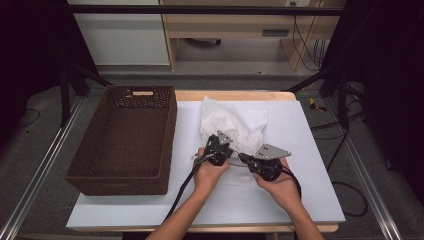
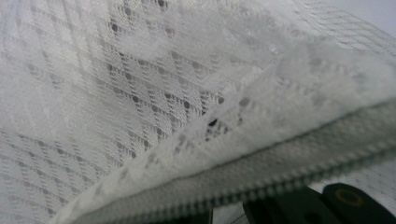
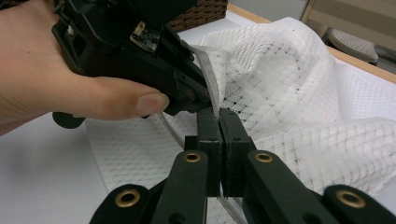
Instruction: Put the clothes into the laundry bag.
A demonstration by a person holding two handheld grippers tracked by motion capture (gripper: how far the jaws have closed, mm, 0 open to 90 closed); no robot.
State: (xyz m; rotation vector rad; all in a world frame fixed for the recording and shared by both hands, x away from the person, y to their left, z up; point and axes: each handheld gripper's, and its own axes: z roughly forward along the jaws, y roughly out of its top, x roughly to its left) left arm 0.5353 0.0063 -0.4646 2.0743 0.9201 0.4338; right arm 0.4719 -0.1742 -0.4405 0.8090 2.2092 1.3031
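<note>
White mesh laundry bag (image 1: 235,122): mid-table on white sheet (image 1: 310,165), just right of empty brown wicker basket (image 1: 125,140). Left gripper (image 1: 223,145) and right gripper (image 3: 218,122) both clamped on its zipper edge (image 2: 280,158).

The high view looks forward and down from above the person's side of the table (image 1: 310,200), taking in its whole top. The left gripper view sits pressed close against the white mesh bag (image 2: 140,93). The right gripper view looks along its own jaws from near at the same mesh bag (image 3: 299,93), which all three views share.
</note>
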